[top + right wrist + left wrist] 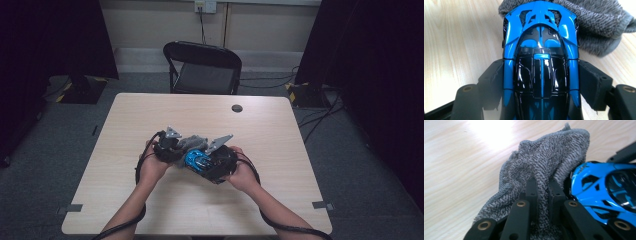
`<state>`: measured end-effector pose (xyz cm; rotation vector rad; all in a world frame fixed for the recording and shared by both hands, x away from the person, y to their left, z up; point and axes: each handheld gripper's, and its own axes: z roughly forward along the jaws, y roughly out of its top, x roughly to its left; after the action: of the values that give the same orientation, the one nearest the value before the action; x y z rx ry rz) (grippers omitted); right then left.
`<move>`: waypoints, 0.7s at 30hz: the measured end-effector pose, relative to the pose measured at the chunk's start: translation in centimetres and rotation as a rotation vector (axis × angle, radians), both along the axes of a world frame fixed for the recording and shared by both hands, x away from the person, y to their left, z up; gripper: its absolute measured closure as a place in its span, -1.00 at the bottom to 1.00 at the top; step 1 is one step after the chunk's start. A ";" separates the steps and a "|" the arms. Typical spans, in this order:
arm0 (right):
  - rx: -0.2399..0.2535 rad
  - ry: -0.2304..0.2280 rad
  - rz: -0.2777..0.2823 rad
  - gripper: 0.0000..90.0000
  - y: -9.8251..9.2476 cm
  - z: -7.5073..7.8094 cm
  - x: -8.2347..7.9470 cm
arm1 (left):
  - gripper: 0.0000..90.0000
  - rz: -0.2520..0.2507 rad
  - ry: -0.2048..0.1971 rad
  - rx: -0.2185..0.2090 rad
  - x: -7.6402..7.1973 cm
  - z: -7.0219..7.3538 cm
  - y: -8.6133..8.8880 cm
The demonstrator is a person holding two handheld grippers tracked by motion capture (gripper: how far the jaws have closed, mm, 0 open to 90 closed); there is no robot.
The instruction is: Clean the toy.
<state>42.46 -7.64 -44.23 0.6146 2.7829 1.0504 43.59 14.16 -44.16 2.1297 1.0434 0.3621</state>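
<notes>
Step in hand: you were wiping the blue toy sports car [540, 57] with the grey knitted cloth [544, 167], both lifted just above the middle of the wooden table [150, 210].
Left gripper [542, 185]: your jaws had clamped tight on a fold of the cloth, which bunched up between the fingers and draped out past them.
Right gripper [541, 82]: you had the car pinched across its flanks, one pad [592, 82] on each side, nose pointing away from your hand.
Where things sat: in the high view the cloth [192, 142] lay between the two grippers, touching the car [197, 159] at its front end.
Doing it well: you wanted to keep the car steady in the right grip and let the left do the travelling, dragging the loose cloth over the bodywork rather than the hard fingertips.
Risk: with so little cloth ahead of the left jaws, I judged the black fingers could scrape the paint.
</notes>
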 end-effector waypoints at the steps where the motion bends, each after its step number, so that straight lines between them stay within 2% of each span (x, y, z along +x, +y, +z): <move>1: -0.005 -0.001 0.000 -0.36 -0.1 0.1 0.0 | 0.82 -0.006 0.002 -0.007 -0.1 0.0 0.0; 8: -0.014 -0.001 -0.021 -0.36 -0.7 0.1 0.3 | 0.83 -0.041 -0.003 -0.006 -0.5 0.4 0.2; 15: -0.018 0.013 -0.062 -0.36 -1.6 -0.1 1.1 | 0.83 -0.057 -0.004 -0.033 -1.4 0.7 1.1; 18: -0.030 0.012 -0.075 -0.36 -1.8 -0.1 1.3 | 0.83 -0.077 -0.013 -0.022 -1.8 0.8 1.1; 21: -0.033 0.012 -0.082 -0.36 -1.9 -0.2 1.6 | 0.83 -0.088 -0.004 -0.025 -2.1 0.8 1.2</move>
<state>44.04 -9.50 -44.38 0.7272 2.7533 0.9863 41.52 15.35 -43.38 2.1442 0.9437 0.3093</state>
